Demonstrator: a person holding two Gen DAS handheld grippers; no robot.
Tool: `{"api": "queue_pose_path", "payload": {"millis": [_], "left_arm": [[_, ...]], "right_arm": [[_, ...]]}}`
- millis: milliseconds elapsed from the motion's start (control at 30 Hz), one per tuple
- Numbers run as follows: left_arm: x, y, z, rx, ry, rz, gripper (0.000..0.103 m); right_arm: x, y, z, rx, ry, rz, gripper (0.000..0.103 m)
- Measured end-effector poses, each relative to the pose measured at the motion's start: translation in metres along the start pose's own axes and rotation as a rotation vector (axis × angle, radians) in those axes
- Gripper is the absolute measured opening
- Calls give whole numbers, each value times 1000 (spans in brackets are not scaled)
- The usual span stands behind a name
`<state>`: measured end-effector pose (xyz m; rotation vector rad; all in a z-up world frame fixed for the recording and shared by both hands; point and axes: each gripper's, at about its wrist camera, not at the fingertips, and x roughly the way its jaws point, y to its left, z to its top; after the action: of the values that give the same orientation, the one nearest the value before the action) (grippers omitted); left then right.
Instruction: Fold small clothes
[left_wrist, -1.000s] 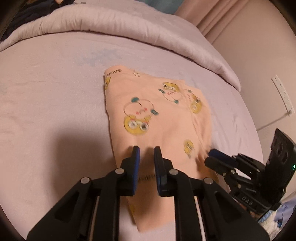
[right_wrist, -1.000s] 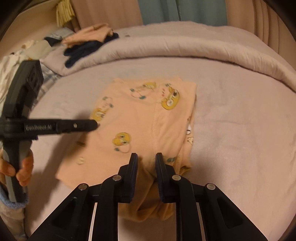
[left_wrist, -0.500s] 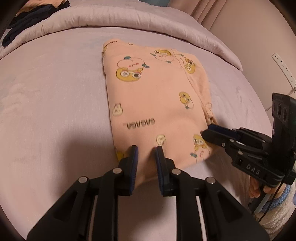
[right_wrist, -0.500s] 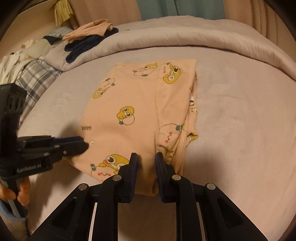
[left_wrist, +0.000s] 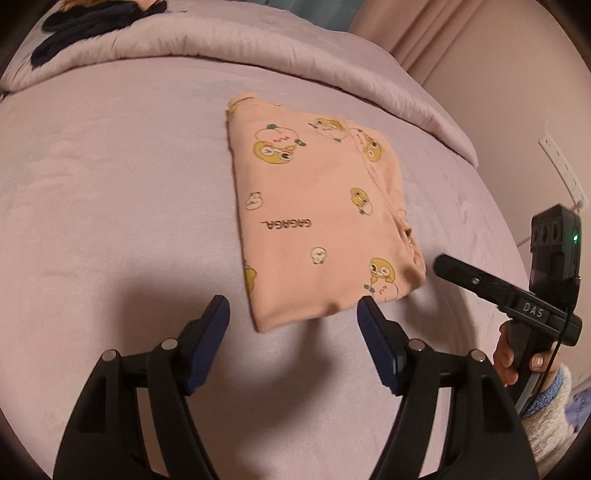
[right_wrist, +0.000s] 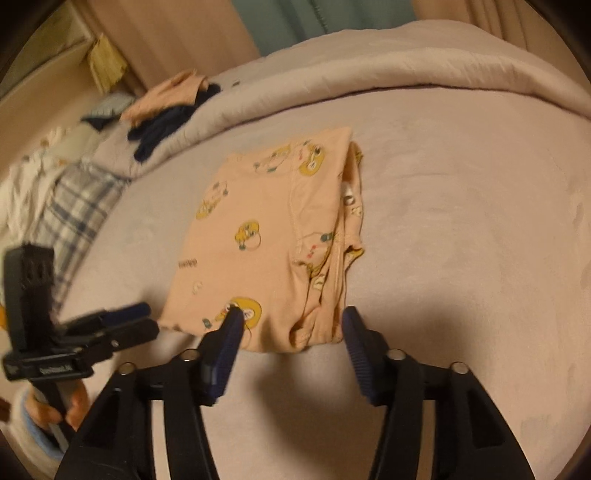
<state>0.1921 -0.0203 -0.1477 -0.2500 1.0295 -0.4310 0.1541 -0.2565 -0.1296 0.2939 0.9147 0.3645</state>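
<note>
A peach garment with yellow cartoon prints (left_wrist: 317, 221) lies folded into a flat rectangle on the pink bed sheet; it also shows in the right wrist view (right_wrist: 273, 243). My left gripper (left_wrist: 291, 306) is open and empty, just short of the garment's near edge. My right gripper (right_wrist: 291, 317) is open and empty at the garment's near right corner, its left fingertip over the cloth. Each gripper also shows in the other's view, the right one (left_wrist: 443, 264) at the garment's corner and the left one (right_wrist: 140, 317) beside its near left edge.
A rolled pink duvet (left_wrist: 221, 40) runs along the far side of the bed. Dark and peach clothes (right_wrist: 166, 110) lie piled at the back left, with a plaid cloth (right_wrist: 74, 206) at the left. A wall with a socket strip (left_wrist: 561, 166) is at the right.
Both grippers were shut on the garment's edge and have let go and opened wide. They have drawn back a little, and the garment now lies folded flat on the bed.
</note>
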Motion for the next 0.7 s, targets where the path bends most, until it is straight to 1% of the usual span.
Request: {"api": "queue_pose_path", "payload": {"millis": [33,67,133,233,400,700], "left_arm": [[0,3,0,-20,3,-13,75],[1,7,1,-45,5,-32,79],[-3,15,0,-78,7,-59,83],[0,24,3,-125,17,-93,84],[9,33,11,-172,25,-122,84],[19,38,28,-169,20,-134,84]], "right_arm": [[2,-5,2,31,12,14,68],[5,-7,2,51,22,26,70],[12,-16,3,111,50,73,70],[22,-23,6,175,78,115,70],[30,-25,12,212,83,141,72],[43,-28,30,217,83,152,73]]}}
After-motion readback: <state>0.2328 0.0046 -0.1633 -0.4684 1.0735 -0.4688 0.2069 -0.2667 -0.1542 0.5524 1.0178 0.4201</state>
